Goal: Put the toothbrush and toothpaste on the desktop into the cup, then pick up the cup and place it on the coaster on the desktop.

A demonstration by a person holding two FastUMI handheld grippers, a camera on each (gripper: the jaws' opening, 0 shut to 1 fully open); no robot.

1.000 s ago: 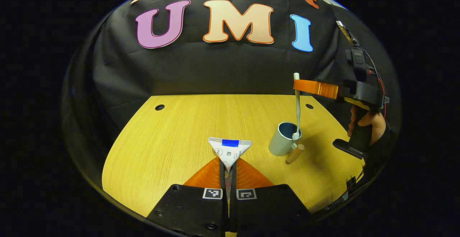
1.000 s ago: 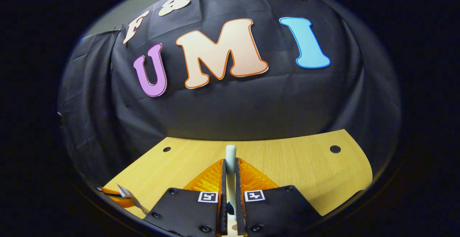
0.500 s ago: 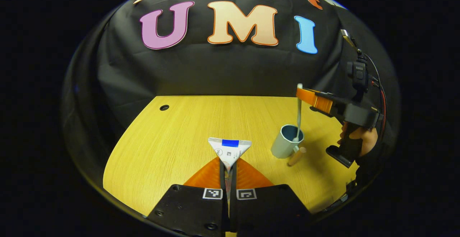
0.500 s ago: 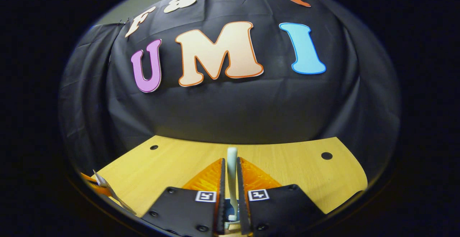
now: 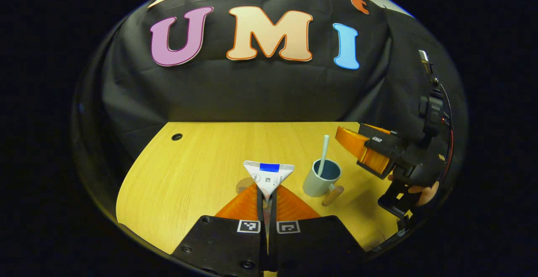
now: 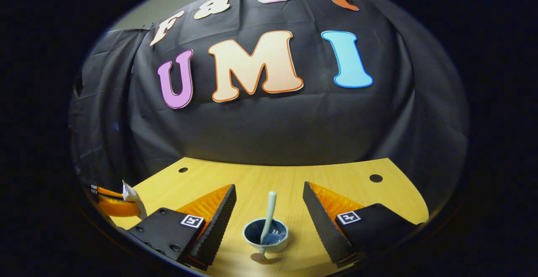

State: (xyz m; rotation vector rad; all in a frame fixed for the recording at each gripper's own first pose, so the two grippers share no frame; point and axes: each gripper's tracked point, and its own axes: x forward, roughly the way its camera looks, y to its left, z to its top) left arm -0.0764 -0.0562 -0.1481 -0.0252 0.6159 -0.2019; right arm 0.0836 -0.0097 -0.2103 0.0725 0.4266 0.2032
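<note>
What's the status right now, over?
Right gripper open above cup, toothbrush standing inside. Left gripper shut on toothpaste. Coaster partly hidden behind the tube.

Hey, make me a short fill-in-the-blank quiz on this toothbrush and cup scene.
1. The toothbrush stands inside the ____.
2. The left gripper is shut on the ____.
3. The right gripper's jaws are ____.

Missing words: cup; toothpaste; open
</note>
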